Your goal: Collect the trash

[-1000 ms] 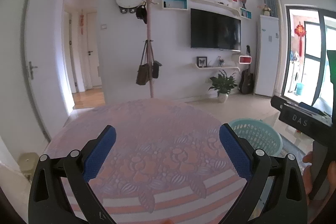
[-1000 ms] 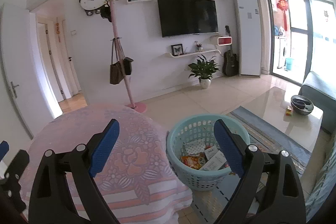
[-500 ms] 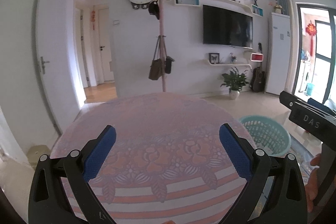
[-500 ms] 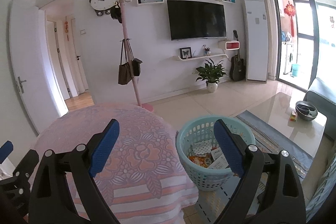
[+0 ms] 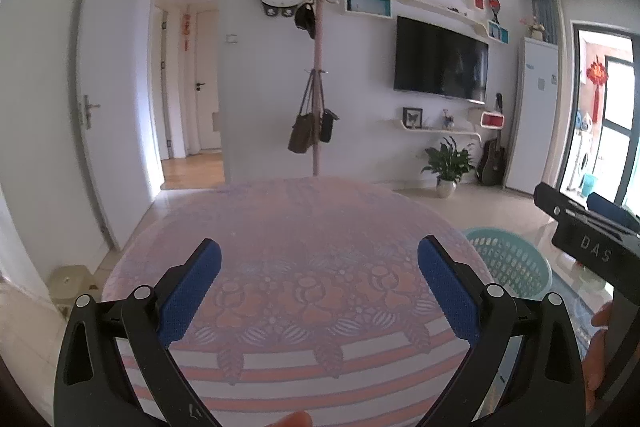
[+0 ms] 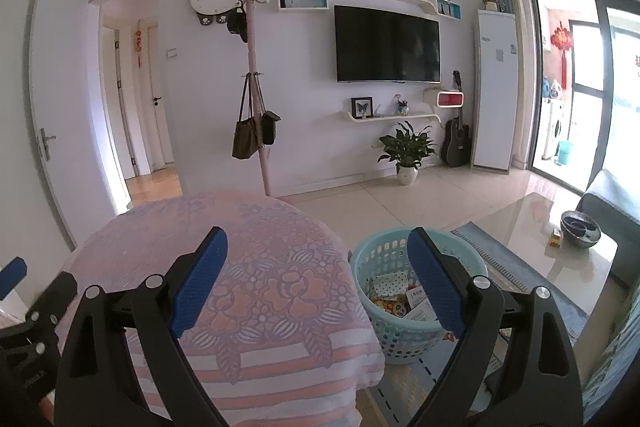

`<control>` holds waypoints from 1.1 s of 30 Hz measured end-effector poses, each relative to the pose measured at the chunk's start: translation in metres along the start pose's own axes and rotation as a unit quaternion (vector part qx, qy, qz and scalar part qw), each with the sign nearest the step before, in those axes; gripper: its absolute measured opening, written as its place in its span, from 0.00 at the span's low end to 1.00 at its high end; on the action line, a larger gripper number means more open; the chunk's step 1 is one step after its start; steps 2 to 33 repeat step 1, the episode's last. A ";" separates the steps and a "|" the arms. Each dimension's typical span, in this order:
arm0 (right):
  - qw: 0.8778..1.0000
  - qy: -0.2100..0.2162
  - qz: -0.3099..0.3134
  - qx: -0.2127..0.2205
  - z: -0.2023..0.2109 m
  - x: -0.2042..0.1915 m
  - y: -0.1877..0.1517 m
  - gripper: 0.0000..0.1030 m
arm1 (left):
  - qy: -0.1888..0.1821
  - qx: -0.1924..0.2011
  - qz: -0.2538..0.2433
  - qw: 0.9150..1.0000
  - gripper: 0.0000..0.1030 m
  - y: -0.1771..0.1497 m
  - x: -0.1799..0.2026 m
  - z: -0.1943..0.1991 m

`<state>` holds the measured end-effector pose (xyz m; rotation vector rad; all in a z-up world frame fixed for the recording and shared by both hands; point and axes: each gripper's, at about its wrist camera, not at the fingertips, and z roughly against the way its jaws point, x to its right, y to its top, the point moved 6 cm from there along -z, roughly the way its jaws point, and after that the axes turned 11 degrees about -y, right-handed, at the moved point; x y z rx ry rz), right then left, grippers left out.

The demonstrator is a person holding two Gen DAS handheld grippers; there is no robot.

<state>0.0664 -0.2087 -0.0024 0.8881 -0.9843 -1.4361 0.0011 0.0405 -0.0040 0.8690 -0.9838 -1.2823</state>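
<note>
We hold left gripper and right gripper with jaws wide apart, both empty, above table; trash lies in basket, right of right gripper

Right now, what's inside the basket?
The basket holds paper and packaging trash: a dotted sheet, a colourful wrapper, white cartons. The right gripper's pad and the near wall cover the rest, so the bottom is unseen.
</note>
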 end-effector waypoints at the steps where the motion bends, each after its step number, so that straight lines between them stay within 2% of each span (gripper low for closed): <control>1: 1.000 -0.001 0.001 0.003 0.004 -0.002 0.002 0.84 | -0.002 0.002 0.002 1.000 0.93 0.001 -0.002 0.002; 33: 1.000 -0.001 0.001 0.003 0.004 -0.002 0.002 0.84 | -0.002 0.002 0.002 1.000 0.93 0.001 -0.002 0.002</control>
